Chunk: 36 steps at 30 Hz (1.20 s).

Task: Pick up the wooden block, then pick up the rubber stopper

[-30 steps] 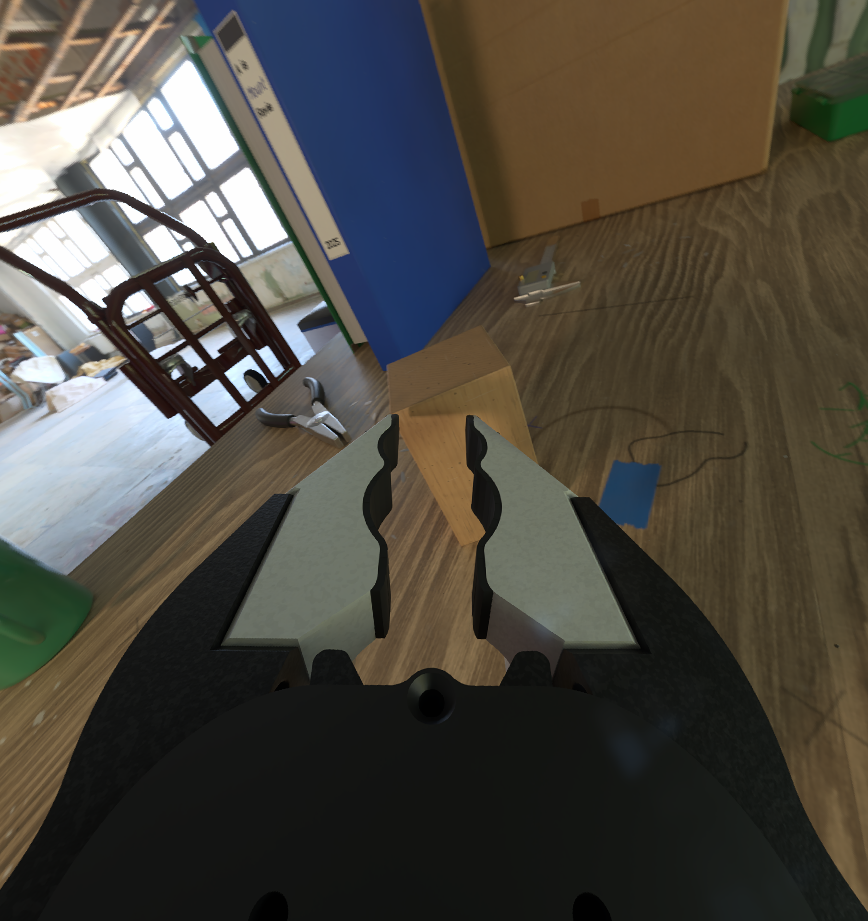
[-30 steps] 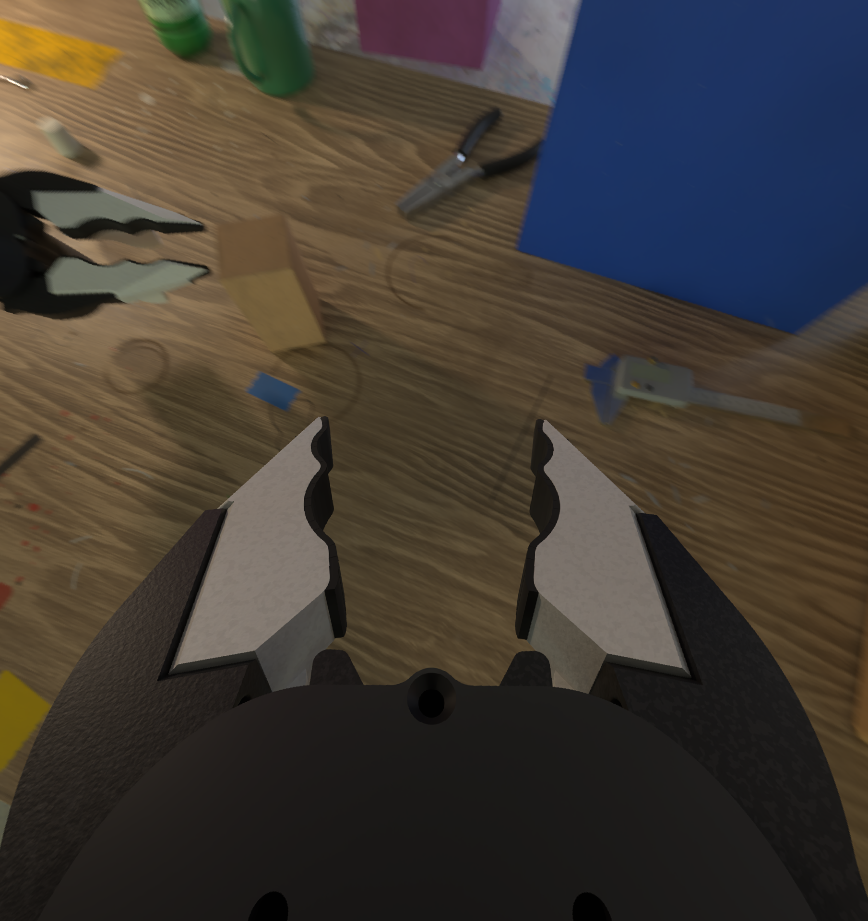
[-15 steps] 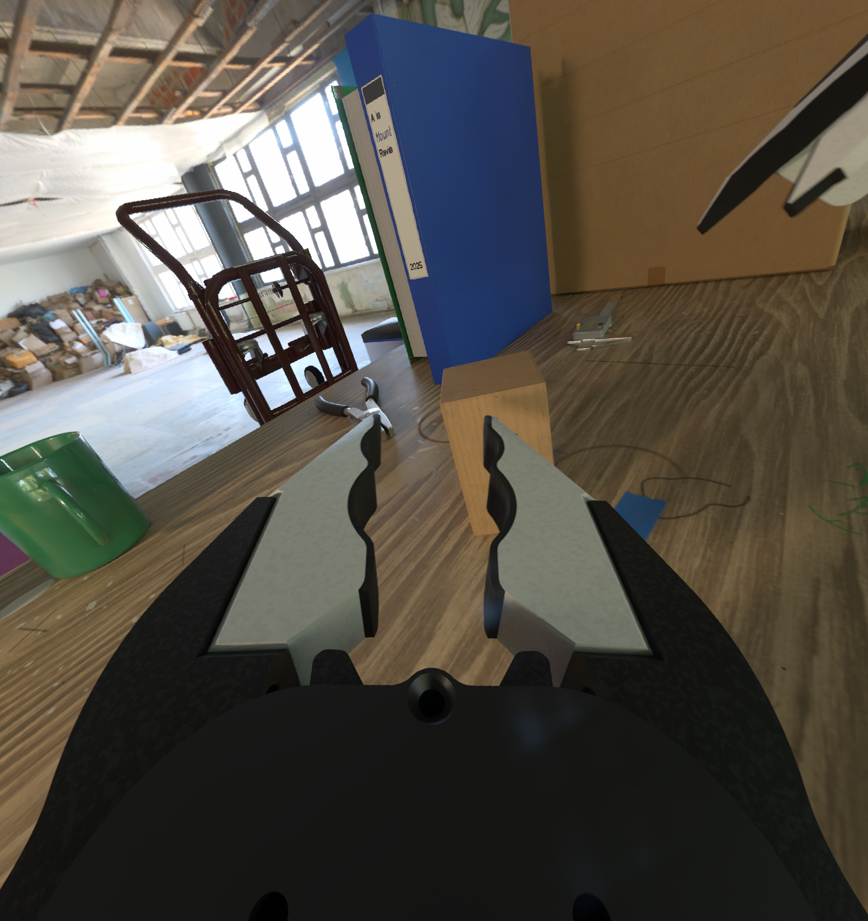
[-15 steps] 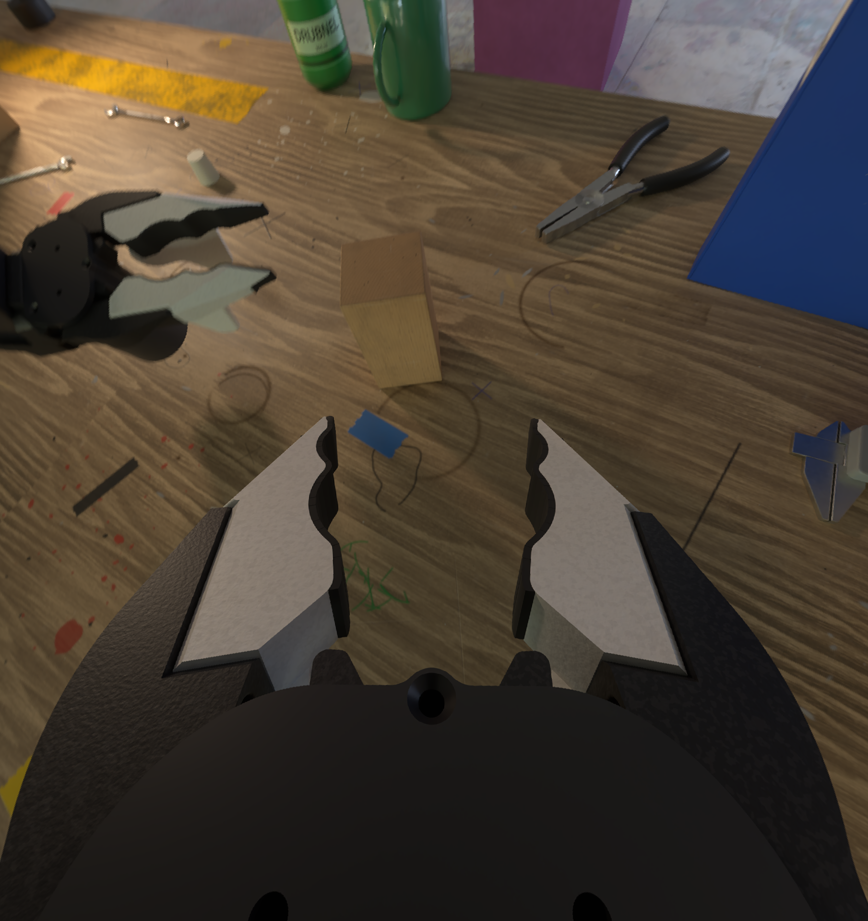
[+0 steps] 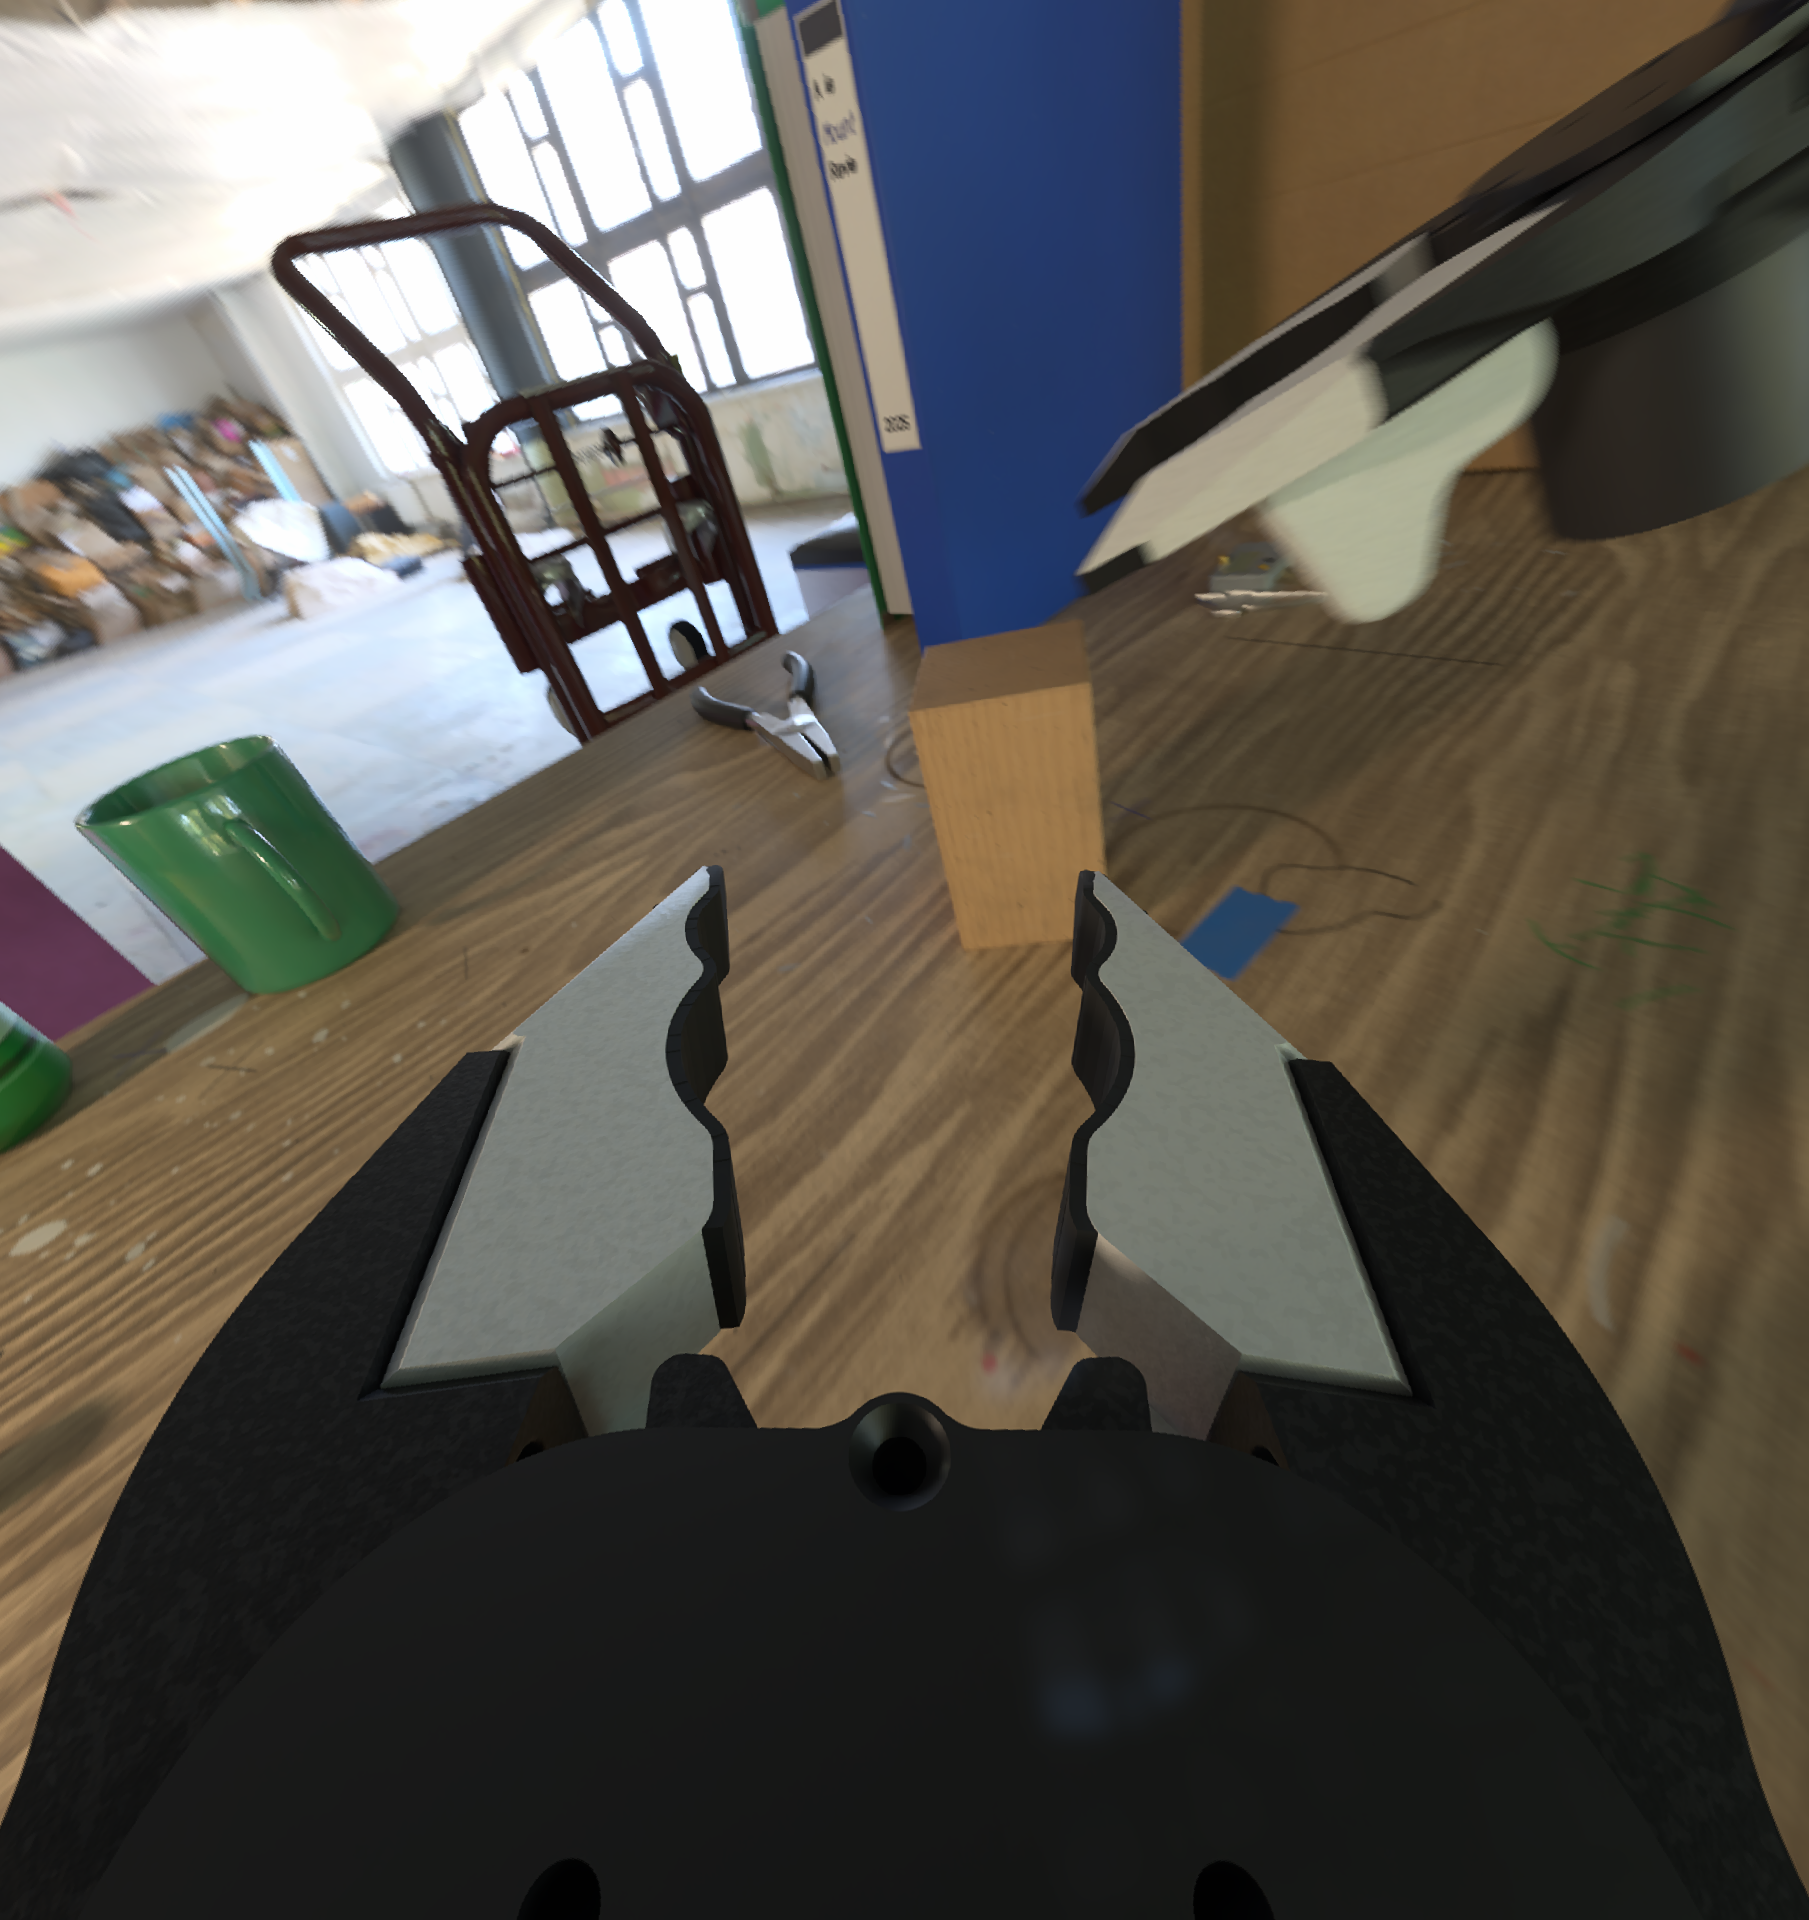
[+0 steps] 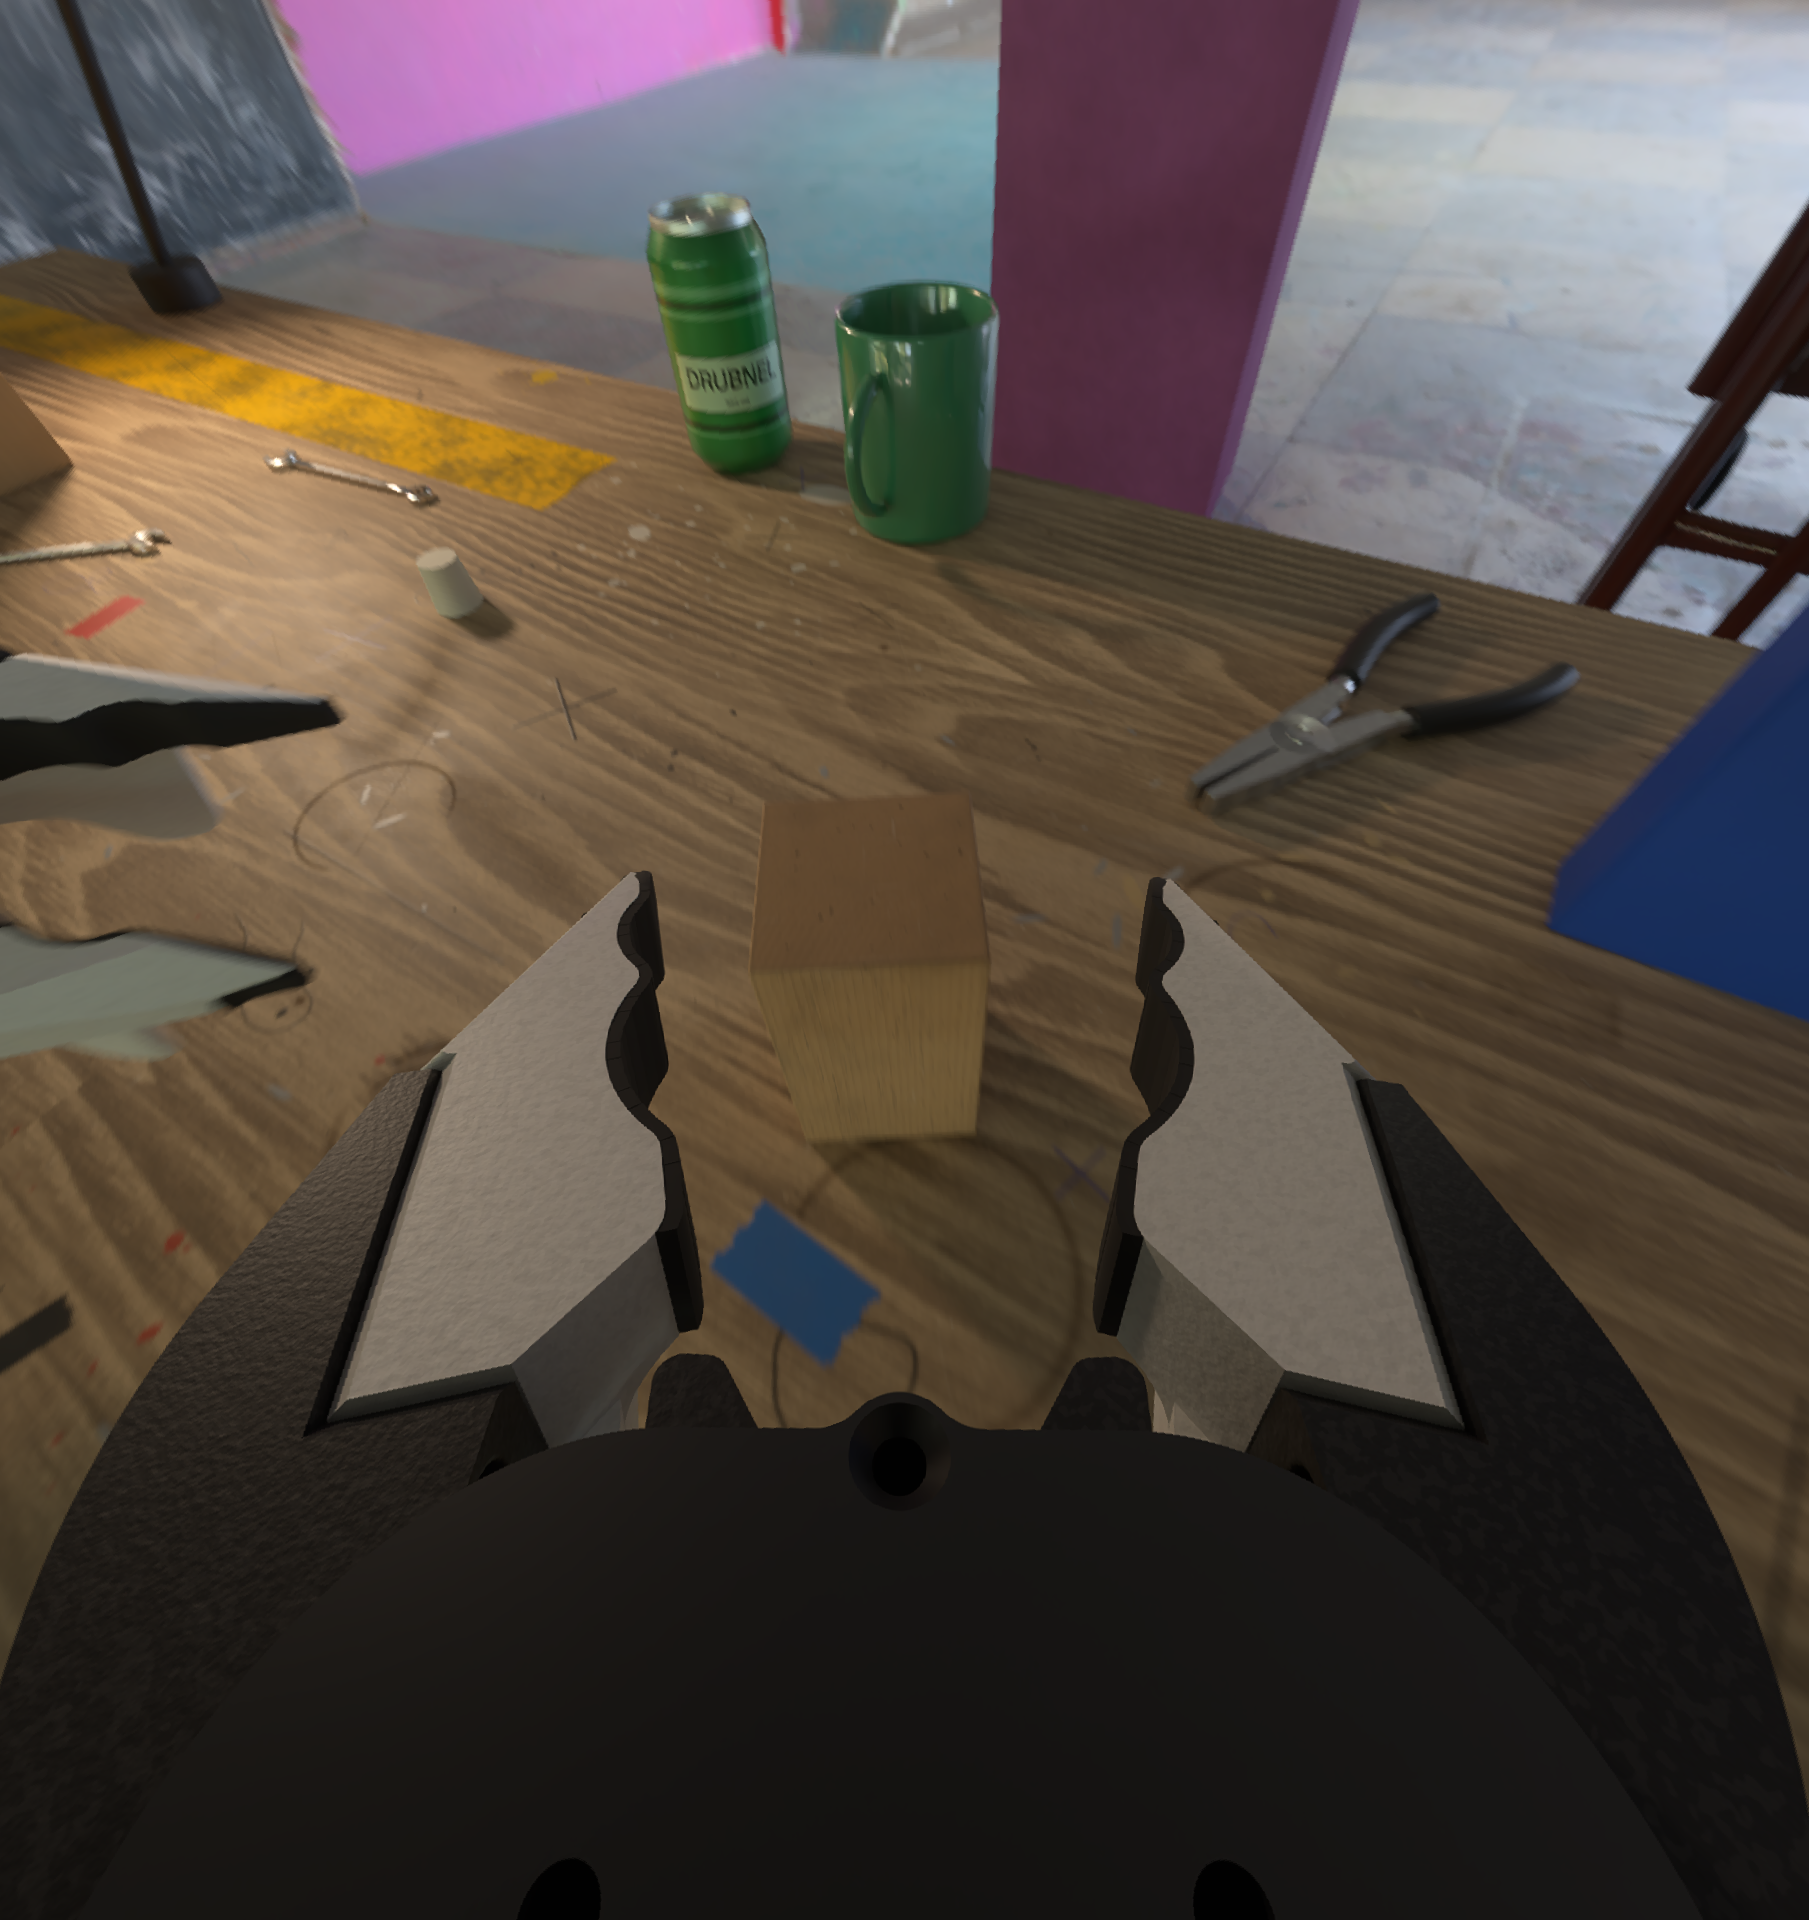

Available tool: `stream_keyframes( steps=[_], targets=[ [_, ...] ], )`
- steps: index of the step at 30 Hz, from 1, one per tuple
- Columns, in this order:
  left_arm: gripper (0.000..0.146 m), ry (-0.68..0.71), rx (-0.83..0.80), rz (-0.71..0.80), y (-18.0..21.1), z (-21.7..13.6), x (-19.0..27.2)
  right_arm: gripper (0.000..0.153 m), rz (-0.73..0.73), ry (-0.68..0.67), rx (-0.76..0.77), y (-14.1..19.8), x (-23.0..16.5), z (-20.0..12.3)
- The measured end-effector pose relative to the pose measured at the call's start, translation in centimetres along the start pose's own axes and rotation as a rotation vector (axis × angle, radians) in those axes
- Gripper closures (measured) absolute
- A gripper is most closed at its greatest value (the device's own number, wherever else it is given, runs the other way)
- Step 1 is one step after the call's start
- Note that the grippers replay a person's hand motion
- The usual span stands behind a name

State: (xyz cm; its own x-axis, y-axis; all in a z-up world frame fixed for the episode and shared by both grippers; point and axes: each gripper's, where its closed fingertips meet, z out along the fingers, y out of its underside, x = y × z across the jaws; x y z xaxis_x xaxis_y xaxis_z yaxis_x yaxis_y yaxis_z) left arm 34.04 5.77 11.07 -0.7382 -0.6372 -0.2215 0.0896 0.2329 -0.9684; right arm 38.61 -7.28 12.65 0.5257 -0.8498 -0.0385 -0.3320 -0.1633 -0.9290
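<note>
The wooden block (image 6: 872, 971) stands upright on the wooden table, just ahead of my open right gripper (image 6: 898, 888) and in line with the gap between its fingers, untouched. In the left wrist view the block (image 5: 1014, 795) stands a little ahead and right of my open, empty left gripper (image 5: 898, 883). The rubber stopper (image 6: 450, 583), small and pale grey, stands far left on the table, apart from both grippers. My left gripper also shows at the left edge of the right wrist view (image 6: 297, 842). The right gripper shows blurred at upper right in the left wrist view (image 5: 1108, 530).
A green can (image 6: 721, 335) and green mug (image 6: 919, 411) stand at the far table edge by a purple post (image 6: 1149, 239). Pliers (image 6: 1367, 717) lie right, next to a blue binder (image 6: 1731, 842). Wrenches (image 6: 351, 479) and yellow tape (image 6: 287, 410) lie far left. Blue tape (image 6: 794, 1294) lies beneath my right gripper.
My left gripper has opened wider and backed away from the block. My right gripper has swung toward the block, which now sits centred ahead of its open fingers.
</note>
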Motion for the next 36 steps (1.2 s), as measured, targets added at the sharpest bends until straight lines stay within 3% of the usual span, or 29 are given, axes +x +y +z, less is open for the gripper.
stream_keyframes(
  steps=[6, 8, 10, 13, 15, 18, 24, 30, 36],
  targets=[
    [0.084, 0.087, -0.026, -0.044, -3.5, -7.0, -1.0, 0.068, -0.064, 0.004, 0.090, 1.0, -0.3, 4.1],
    [0.088, 0.023, -0.029, -0.034, -5.1, -9.9, -4.4, 0.078, -0.110, 0.033, 0.117, 2.4, -0.3, 4.5],
    [0.089, -0.076, -0.061, -0.032, -5.8, -12.7, -9.2, 0.086, -0.100, -0.051, 0.074, 2.8, -1.2, 4.4],
    [0.089, -0.187, -0.186, -0.083, -3.4, -15.5, -16.4, 0.087, -0.132, -0.023, 0.101, 2.8, -0.8, 4.1],
    [0.086, -0.190, -0.288, -0.152, -0.6, -16.3, -19.5, 0.081, -0.110, -0.028, 0.081, 3.1, -0.5, 4.2],
    [0.085, -0.157, -0.386, -0.204, 3.3, -16.3, -21.8, 0.078, -0.099, -0.039, 0.090, 3.3, -0.6, 4.3],
    [0.085, -0.040, -0.555, -0.170, 9.0, -14.2, -22.5, 0.080, -0.154, -0.015, 0.048, 4.3, -1.0, 5.1],
    [0.085, -0.032, -0.609, -0.090, 11.0, -11.1, -24.3, 0.087, -0.133, 0.033, 0.072, 3.9, -0.2, 5.4],
    [0.088, -0.029, -0.635, -0.164, 12.2, -7.0, -25.8, 0.087, -0.140, 0.051, 0.064, 3.9, 0.0, 5.5]
  ],
)
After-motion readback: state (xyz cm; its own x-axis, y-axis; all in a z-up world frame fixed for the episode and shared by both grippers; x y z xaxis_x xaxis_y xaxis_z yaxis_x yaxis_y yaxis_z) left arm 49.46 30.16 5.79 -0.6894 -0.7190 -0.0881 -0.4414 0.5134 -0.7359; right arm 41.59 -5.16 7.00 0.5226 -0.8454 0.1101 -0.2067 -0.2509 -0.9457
